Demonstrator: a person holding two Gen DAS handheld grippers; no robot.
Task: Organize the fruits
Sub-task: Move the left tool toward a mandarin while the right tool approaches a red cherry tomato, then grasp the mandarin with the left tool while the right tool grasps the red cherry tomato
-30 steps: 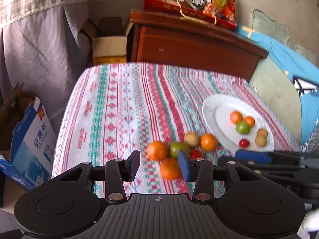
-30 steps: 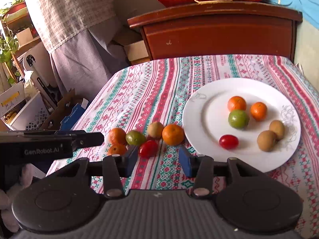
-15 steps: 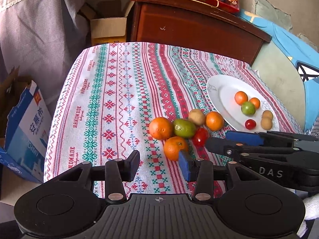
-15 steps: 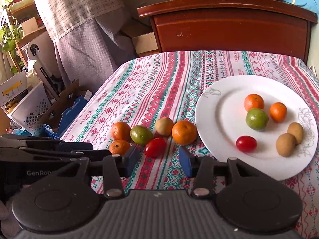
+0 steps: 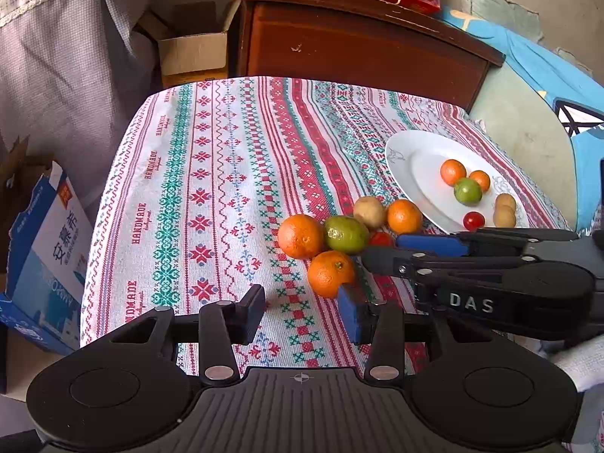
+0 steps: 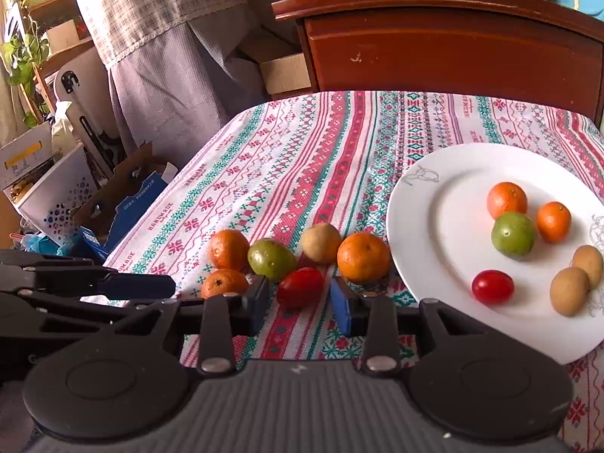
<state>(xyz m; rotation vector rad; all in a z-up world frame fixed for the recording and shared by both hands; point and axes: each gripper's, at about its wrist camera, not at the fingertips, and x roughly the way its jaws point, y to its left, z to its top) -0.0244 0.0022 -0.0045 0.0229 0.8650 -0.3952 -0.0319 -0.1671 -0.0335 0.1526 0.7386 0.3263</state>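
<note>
Right gripper (image 6: 299, 299) has closed in on the tomato (image 6: 300, 287), open and empty around it; left gripper (image 5: 301, 312) waits open, empty.

Both grippers low, side by side — left gripper (image 5: 300, 311) & right gripper (image 6: 298, 304) w/ jaws apart.
</note>
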